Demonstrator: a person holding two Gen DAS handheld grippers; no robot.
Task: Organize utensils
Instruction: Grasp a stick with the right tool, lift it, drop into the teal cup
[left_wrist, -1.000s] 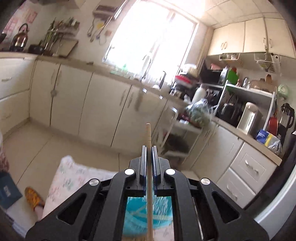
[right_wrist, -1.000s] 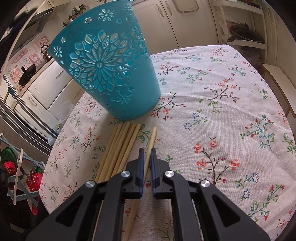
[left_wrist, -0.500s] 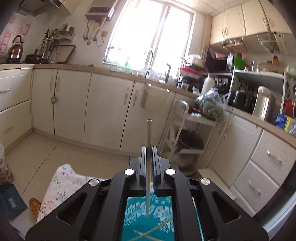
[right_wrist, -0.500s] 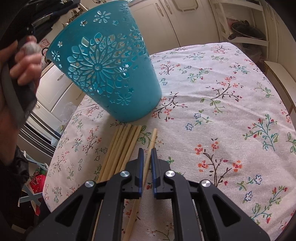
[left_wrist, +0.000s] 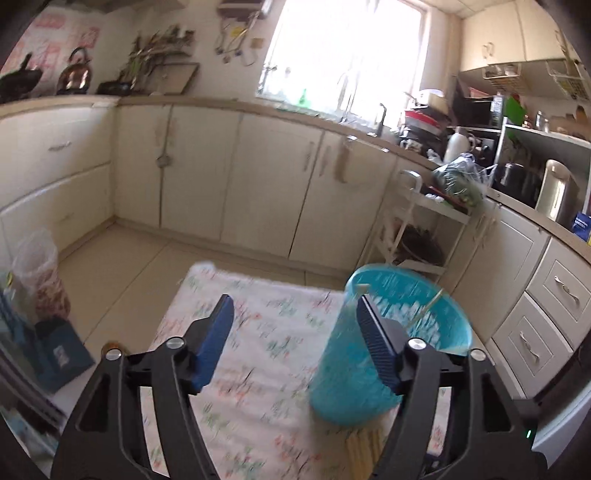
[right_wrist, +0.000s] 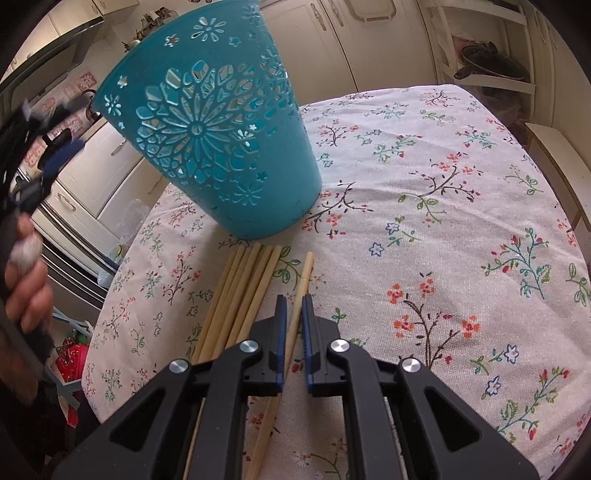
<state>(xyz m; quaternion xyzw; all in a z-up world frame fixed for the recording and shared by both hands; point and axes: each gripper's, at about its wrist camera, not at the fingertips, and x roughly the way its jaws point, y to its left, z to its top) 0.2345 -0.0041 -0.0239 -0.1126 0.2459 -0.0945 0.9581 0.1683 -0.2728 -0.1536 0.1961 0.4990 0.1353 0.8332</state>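
Chopsticks were the business here: a row of 5 bamboo chopsticks (right_wrist: 236, 295) lay side by side on the floral tablecloth (right_wrist: 443, 192) just in front of the teal cut-out basket (right_wrist: 207, 140), and 1 more, a single chopstick (right_wrist: 295, 325), lay a little to their right. The right gripper (right_wrist: 293, 339) pointed steeply down over that single stick with its jaws drawn in on either side of it; the blue pads looked to be clamped on it, or nearly so, while it lay flat on the cloth. The left gripper (left_wrist: 295, 343) had just been opening and its jaws stood wide with nothing between them. In the left wrist view the basket (left_wrist: 388, 350) stood upright behind its right finger, and at least 1 pale stick (left_wrist: 432, 302) leaned inside against the far rim; motion blur hid how many were in there. The hand (right_wrist: 26, 280) carrying the left gripper showed at the left edge of the right wrist view, beside the basket. I judged the step in hand to be the changeover: 1 stick delivered by the left, the next being taken up by the right. The next move called for lifting the gripped stick clear of the cloth without nudging the neighbouring row, tipping it upright and lowering it through the basket's open mouth before letting go.
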